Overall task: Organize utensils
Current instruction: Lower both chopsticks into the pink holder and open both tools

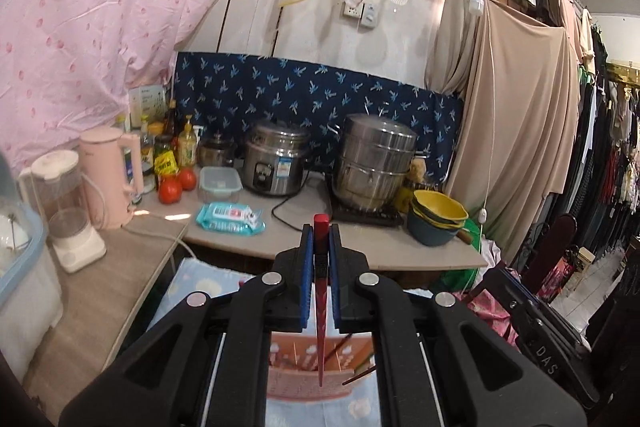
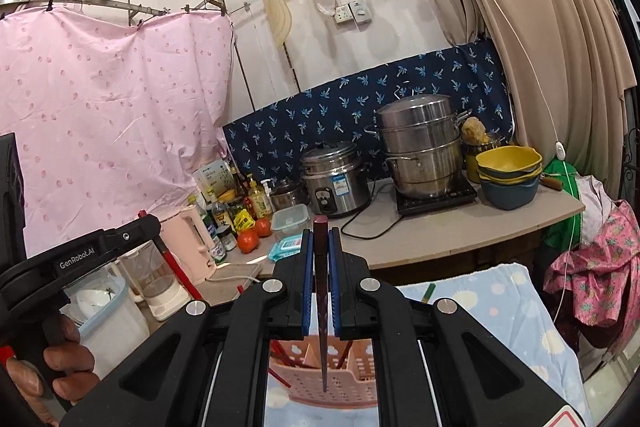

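The left gripper has its fingers clamped on a red chopstick, held upright, tip pointing down over the pink utensil basket. The right gripper pinches a dark chopstick the same way, its tip just above that basket, where more chopsticks already lean. Beyond the basket stands the table.

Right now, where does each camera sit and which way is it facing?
Left wrist: on the left gripper, looking along its fingers at the counter; shut on a red chopstick above the pink holder.
Right wrist: on the right gripper, facing the same counter; shut on a dark chopstick. The left gripper and hand show at left.
Shared: holder, rice cooker, steamer pot, bowls.
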A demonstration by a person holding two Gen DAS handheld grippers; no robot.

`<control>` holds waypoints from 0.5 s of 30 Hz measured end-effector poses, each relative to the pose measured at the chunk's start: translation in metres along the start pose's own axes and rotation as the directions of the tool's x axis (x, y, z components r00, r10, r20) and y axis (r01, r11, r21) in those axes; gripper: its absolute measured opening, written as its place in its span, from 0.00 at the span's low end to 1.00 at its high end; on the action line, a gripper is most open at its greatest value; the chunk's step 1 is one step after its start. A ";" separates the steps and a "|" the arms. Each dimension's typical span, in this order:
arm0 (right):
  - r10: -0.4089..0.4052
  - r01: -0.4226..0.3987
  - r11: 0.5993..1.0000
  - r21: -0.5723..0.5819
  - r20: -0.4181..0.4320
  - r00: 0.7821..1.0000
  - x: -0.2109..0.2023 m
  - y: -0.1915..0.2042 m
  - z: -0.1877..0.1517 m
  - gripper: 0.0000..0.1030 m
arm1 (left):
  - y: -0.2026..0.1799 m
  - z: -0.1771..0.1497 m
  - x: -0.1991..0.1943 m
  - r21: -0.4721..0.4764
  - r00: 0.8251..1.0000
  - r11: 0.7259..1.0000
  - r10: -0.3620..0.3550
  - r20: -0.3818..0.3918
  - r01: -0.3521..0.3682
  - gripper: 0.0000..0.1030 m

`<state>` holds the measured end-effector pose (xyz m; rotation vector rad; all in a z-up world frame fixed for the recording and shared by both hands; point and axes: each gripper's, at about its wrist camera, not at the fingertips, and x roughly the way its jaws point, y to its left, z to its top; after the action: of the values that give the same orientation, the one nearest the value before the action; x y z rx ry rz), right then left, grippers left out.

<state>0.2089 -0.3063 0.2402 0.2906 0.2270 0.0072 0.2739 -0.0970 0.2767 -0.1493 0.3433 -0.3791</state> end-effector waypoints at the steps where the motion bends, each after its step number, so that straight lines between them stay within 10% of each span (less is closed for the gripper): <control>1: -0.001 0.001 1.000 0.001 0.006 1.000 0.006 0.001 0.004 0.07 | -0.001 0.002 0.005 0.004 1.000 1.000 0.003 0.005 -0.003 0.07; 15: -0.011 0.013 1.000 0.010 -0.136 0.991 0.077 -0.010 -0.042 0.07 | 0.019 -0.048 0.083 0.000 0.990 0.999 0.034 -0.139 -0.034 0.07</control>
<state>0.2744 -0.3011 0.1807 0.2994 0.3639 0.0141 0.3357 -0.1159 0.2035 -0.1192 0.4836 -0.3560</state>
